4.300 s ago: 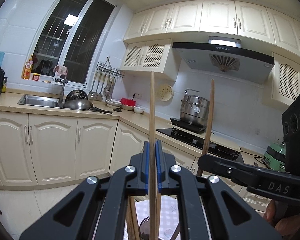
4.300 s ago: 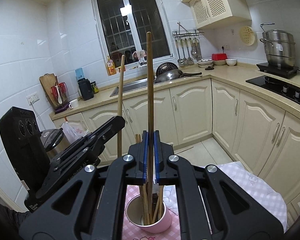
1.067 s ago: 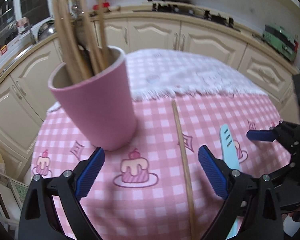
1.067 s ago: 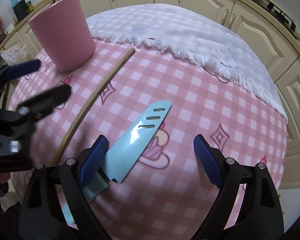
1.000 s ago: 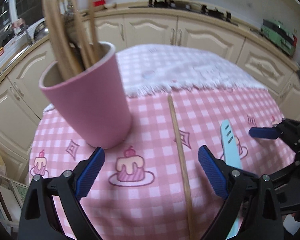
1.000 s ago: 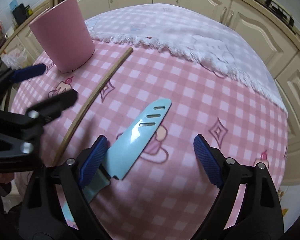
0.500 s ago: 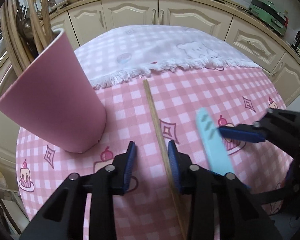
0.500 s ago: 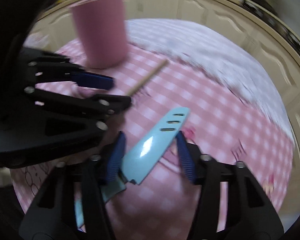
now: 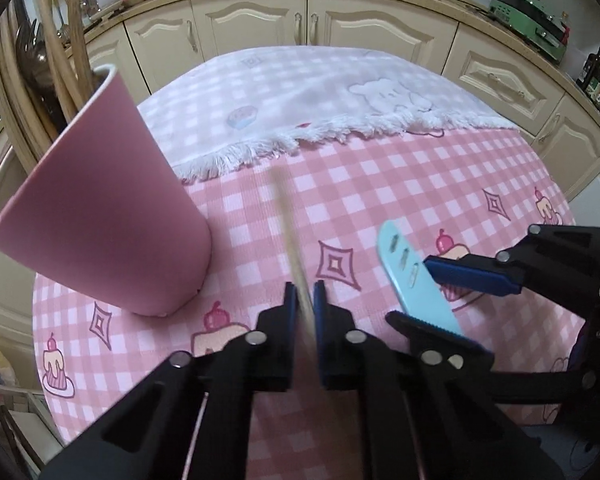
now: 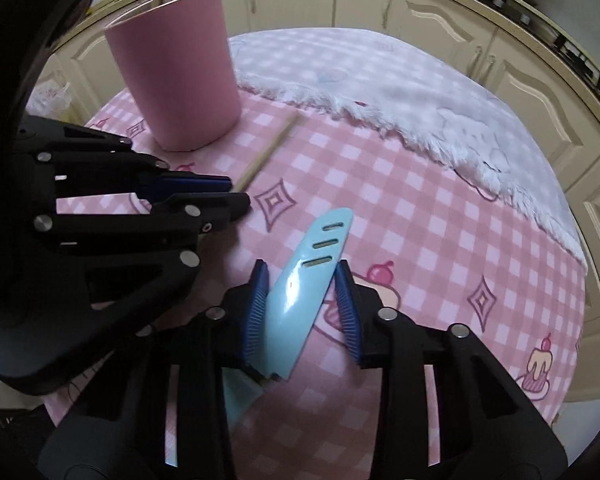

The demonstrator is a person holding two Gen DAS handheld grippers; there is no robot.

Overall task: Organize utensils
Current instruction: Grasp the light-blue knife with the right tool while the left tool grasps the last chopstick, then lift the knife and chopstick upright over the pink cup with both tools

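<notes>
My left gripper is shut on a long wooden chopstick that points away across the pink checked tablecloth. My right gripper is shut on the blade of a light blue knife; the knife also shows in the left wrist view. A pink cup with several wooden utensils stands at the left; in the right wrist view the cup is at the far left. The left gripper and the chopstick show there too.
A white fringed cloth covers the far half of the round table. Cream kitchen cabinets and a worktop ring the table. The table edge drops off at the right.
Both grippers went from wide open to shut: the left closed on the chopstick, the right closed on the knife blade. Earlier both held chopsticks above the cup.
</notes>
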